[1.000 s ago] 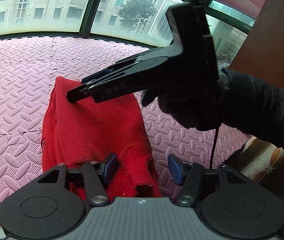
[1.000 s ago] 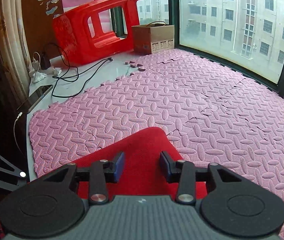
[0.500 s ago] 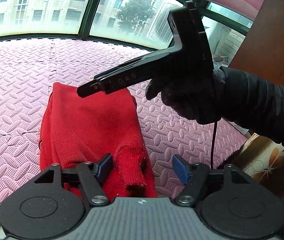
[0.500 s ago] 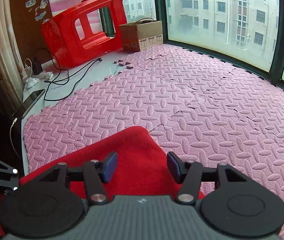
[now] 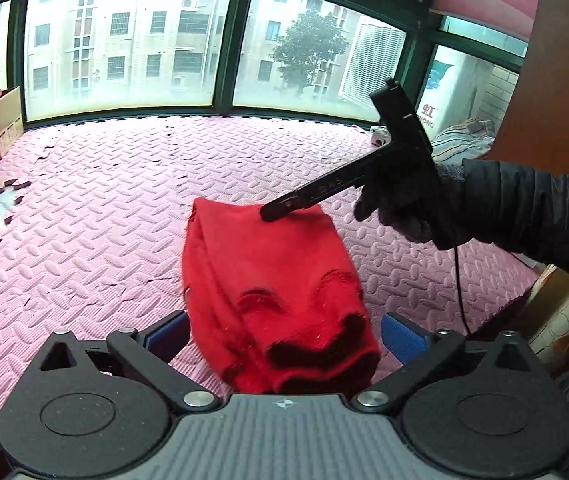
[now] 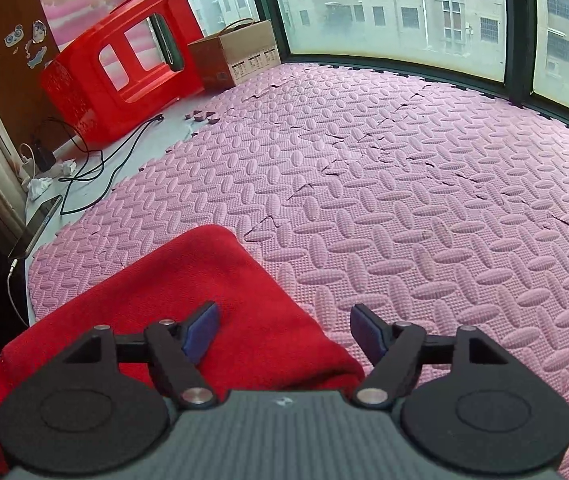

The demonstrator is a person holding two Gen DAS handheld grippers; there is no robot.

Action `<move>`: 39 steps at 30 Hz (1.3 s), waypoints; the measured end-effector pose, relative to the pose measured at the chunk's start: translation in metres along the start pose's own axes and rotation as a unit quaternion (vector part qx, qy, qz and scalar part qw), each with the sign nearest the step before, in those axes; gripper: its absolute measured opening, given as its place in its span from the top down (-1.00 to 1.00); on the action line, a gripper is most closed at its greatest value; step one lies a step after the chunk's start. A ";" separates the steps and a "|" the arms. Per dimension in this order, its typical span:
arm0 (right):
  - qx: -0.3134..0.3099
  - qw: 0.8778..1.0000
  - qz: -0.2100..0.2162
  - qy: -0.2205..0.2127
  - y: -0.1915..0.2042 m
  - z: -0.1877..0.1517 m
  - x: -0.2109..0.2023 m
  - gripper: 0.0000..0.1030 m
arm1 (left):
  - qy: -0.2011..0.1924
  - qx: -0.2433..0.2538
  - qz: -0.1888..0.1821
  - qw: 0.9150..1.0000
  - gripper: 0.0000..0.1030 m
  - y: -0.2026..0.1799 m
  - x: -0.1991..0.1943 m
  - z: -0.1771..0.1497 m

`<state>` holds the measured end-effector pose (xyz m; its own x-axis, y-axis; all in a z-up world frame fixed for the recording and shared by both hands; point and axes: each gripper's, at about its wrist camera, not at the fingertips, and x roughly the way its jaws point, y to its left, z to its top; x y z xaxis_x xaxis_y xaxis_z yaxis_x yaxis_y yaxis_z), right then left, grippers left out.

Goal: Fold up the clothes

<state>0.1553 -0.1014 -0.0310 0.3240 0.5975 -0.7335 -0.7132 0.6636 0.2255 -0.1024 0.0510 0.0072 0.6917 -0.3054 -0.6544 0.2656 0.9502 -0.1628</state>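
Pink foam floor mats (image 5: 96, 216) under the bay windows carry the folded red sweater (image 5: 268, 280), lying at lower centre of the left view. Both tools have let go since a second ago: the left tool (image 5: 284, 334) is spreading wide around the sweater's near end without touching it, and the right tool (image 6: 286, 330) is opening above its corner, higher than before.

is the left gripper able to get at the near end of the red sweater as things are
Probably yes. The left gripper has its jaws opening wide, and the near end of the red sweater lies between them with nothing over it. The right gripper is at the far end, out of the way.
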 end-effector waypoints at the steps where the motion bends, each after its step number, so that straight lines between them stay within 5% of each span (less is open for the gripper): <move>1: -0.001 1.000 -0.001 0.000 0.000 0.000 0.000 -0.49 | 0.013 0.008 0.009 1.000 -1.00 0.001 0.003 -0.004; 6: -0.004 1.000 -0.005 0.002 0.001 0.000 0.000 -0.52 | 0.059 0.058 0.060 0.995 -1.00 -0.004 0.025 -0.023; 12: -0.011 1.000 -0.010 0.016 0.001 -0.003 -0.001 -0.53 | 0.068 0.056 0.086 0.992 -1.00 0.006 0.044 -0.026; 22: 0.013 0.999 -0.045 0.024 -0.003 -0.023 -0.028 -0.53 | 0.037 0.113 0.138 0.983 -1.00 0.021 0.056 -0.006; 29: 0.060 0.995 -0.082 0.015 -0.004 -0.056 -0.064 -0.53 | 0.013 0.083 0.162 0.983 -0.97 0.058 0.089 0.028; 34: 0.086 0.990 -0.114 -0.017 0.014 -0.088 -0.088 -0.53 | 0.011 0.067 0.158 0.985 -0.97 0.075 0.109 0.047; 39: 0.052 0.985 -0.139 -0.082 0.036 -0.085 -0.110 -0.48 | 0.014 0.064 0.158 0.985 -0.97 0.085 0.094 0.043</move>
<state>0.0408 -0.1820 0.0033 0.6008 0.4449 -0.6642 -0.5177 0.8496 0.1007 0.0137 0.1004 -0.0367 0.7355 0.0082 -0.6775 0.1239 0.9814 0.1464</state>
